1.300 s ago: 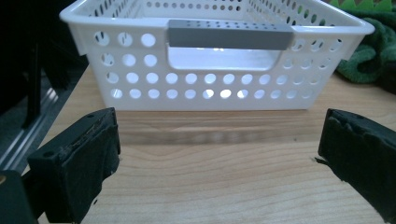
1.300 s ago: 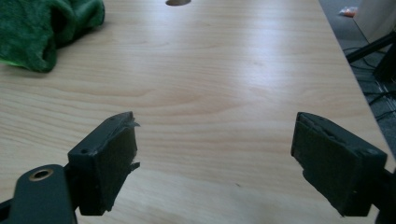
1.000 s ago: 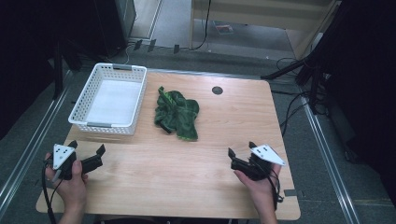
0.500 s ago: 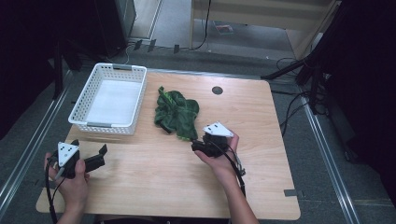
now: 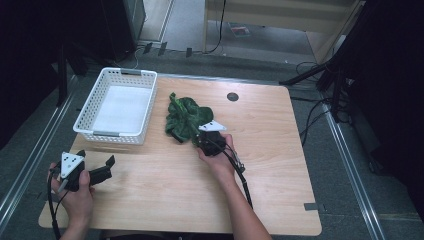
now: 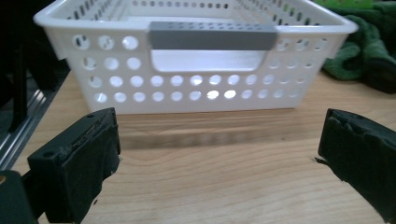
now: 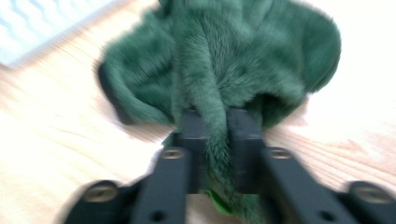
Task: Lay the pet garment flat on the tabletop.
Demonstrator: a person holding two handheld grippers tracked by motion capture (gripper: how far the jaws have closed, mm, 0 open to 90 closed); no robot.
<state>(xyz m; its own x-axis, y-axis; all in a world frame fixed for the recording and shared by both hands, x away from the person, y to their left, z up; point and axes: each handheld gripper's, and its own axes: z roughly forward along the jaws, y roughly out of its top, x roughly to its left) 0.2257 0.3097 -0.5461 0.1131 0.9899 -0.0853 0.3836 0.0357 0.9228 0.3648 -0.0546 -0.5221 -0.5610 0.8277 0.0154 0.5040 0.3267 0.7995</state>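
Right gripper view: green cloth [image 7: 219,70] is pinched by a fold between the jaws of the right gripper [image 7: 217,140], just closed on it; its bulk lies ahead. White basket [image 5: 117,105] sits leftward. Left gripper [image 6: 219,154] is spread wide, unloaded.

The high view is evenly lit on the table [image 5: 280,165], with dark surroundings. The left gripper view is sharp — light glows through the basket [image 6: 196,88] holes. The right gripper view is blurred and overexposed — the green cloth [image 7: 224,60] smeared.
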